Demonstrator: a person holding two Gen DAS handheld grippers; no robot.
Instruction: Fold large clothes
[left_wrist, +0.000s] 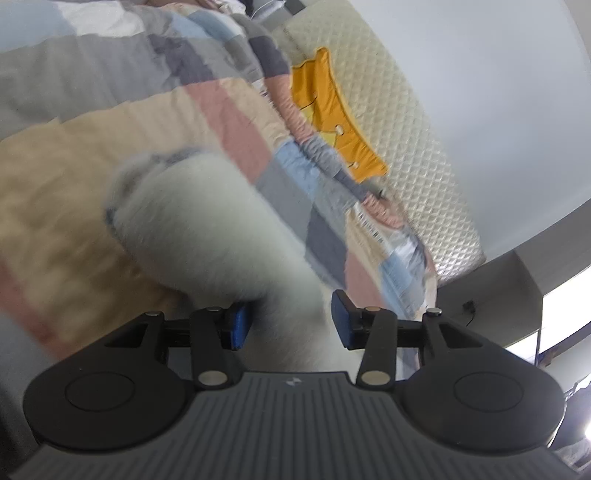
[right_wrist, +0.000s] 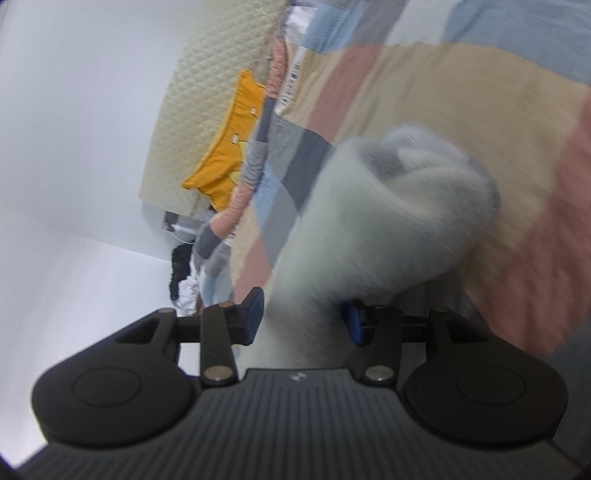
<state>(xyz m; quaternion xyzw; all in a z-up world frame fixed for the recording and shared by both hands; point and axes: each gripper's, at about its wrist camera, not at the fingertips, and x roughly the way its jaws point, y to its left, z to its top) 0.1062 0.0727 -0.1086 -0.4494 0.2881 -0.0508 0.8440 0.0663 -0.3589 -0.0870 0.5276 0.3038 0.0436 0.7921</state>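
Left wrist: left gripper (left_wrist: 291, 321) jaws apart, fluffy white garment (left_wrist: 207, 229) between; right gripper (right_wrist: 301, 317) likewise; no readable writing.

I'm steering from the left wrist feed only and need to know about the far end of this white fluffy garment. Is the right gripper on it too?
Observer: Yes, the garment runs between the right gripper's jaws, which stand apart. Blur hides whether they press it.
Operator: Are both its pads clear to see?
Observer: No. Fabric overlaps the pad on the picture's right. The other pad shows fully, at the fabric's edge.
Operator: Anything else on that side?
Observer: A dark heap of cloth sits past the quilt's edge, by the white wall.
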